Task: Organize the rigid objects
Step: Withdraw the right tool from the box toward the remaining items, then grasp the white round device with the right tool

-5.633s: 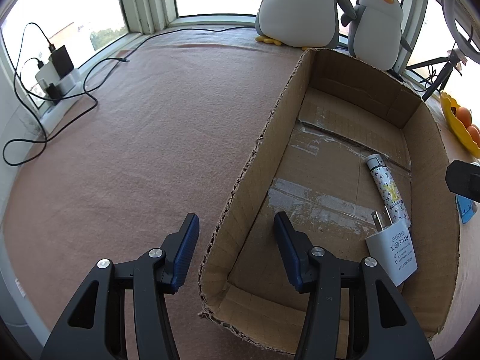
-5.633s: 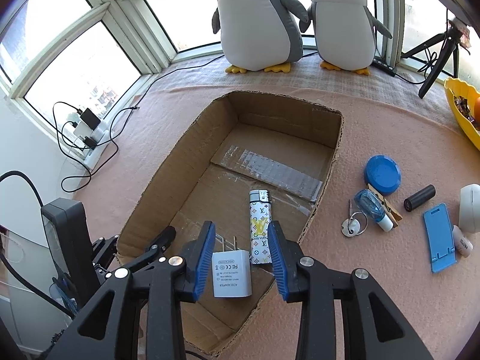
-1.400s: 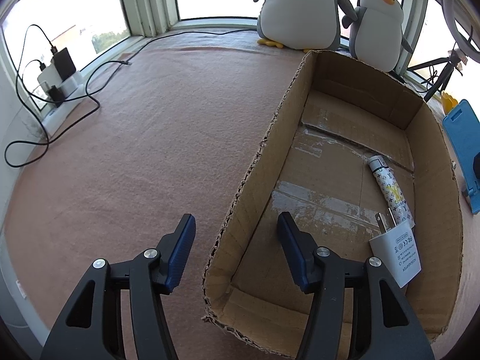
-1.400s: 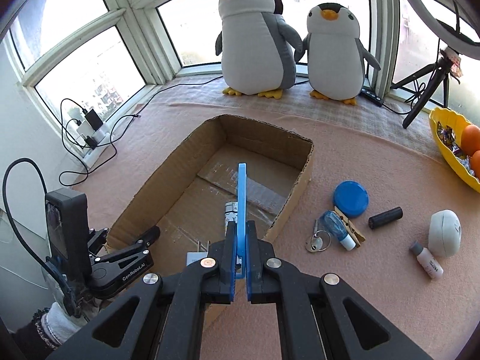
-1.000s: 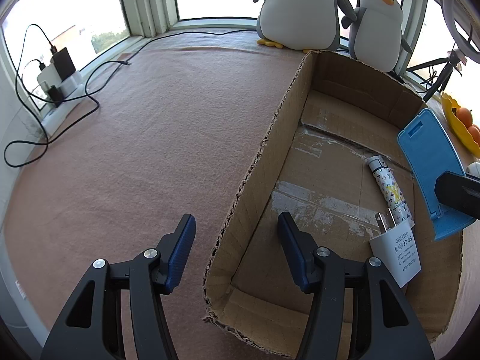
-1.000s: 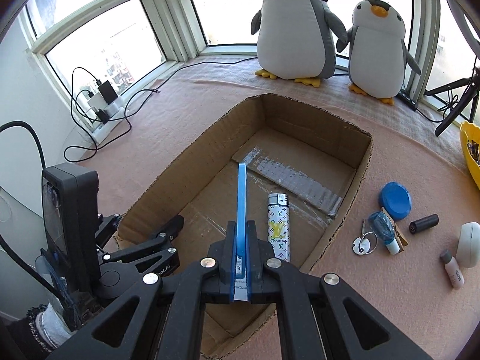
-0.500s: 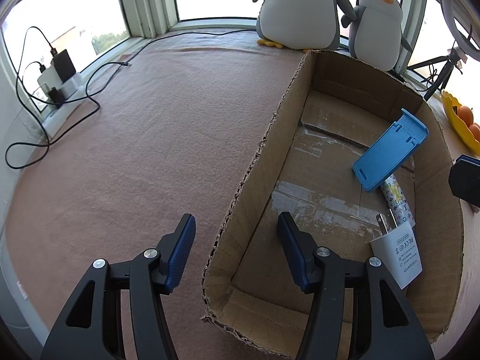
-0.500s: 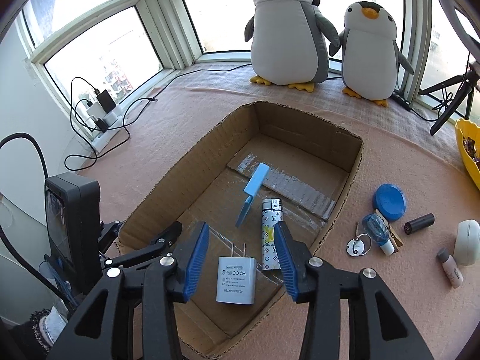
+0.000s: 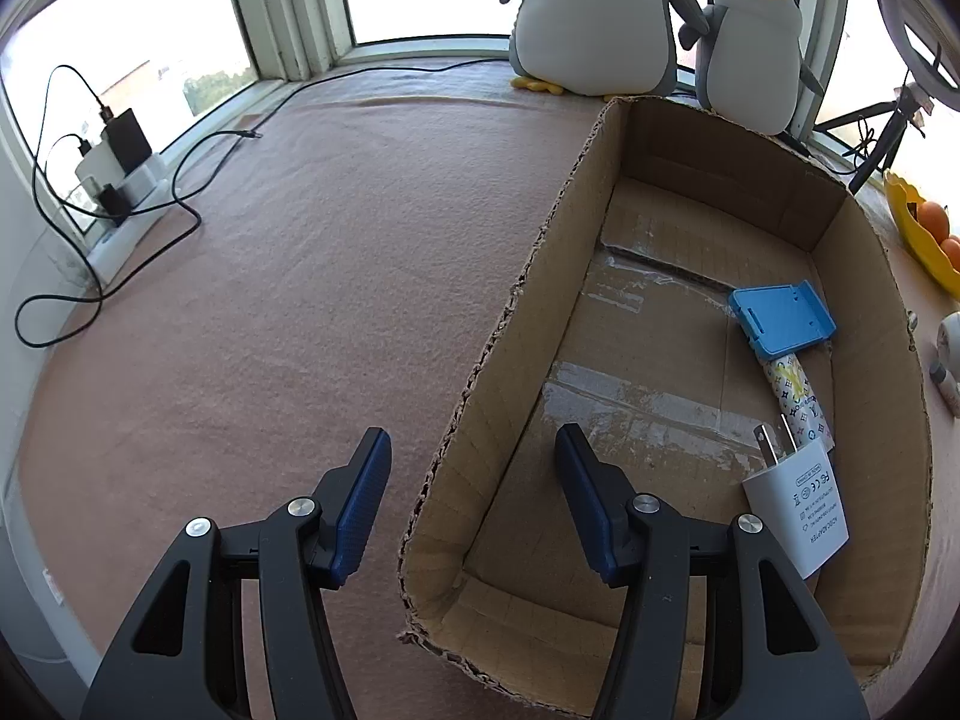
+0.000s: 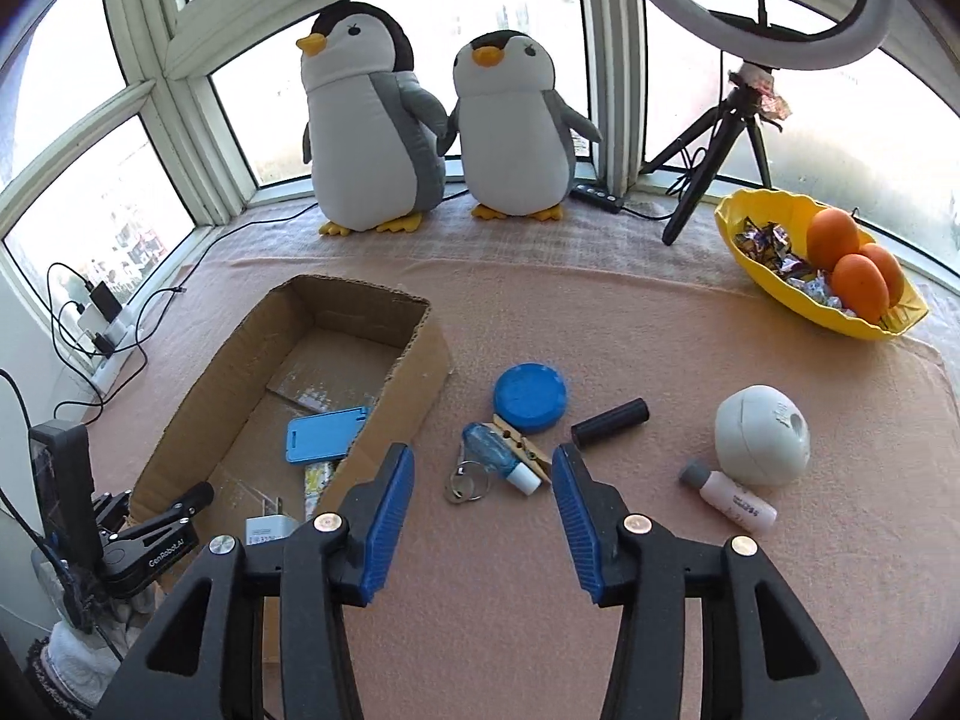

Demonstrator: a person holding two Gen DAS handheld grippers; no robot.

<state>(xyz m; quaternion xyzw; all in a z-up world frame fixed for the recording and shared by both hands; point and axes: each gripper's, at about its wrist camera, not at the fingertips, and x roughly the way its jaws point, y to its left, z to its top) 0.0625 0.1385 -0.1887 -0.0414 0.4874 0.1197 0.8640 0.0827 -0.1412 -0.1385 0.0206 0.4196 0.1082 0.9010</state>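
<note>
Released since a second ago, blue phone stand (image 9: 781, 321) now lies flat in cardboard box (image 9: 528, 324), on top of patterned lighter (image 9: 798, 399), white charger (image 9: 798, 504) nearer. Left gripper (image 9: 474, 507) straddles box wall, jaws apart, not pressing. Only right view shows right gripper (image 10: 483, 516), gaping, empty, over keyring (image 10: 468, 483), clothespin (image 10: 521, 447), blue lid (image 10: 530, 397), black cylinder (image 10: 609, 421).

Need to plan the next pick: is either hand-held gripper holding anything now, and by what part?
Nothing is held. The right hand-held gripper is open and empty; the left hand-held gripper merely straddles the cardboard box wall.
</note>
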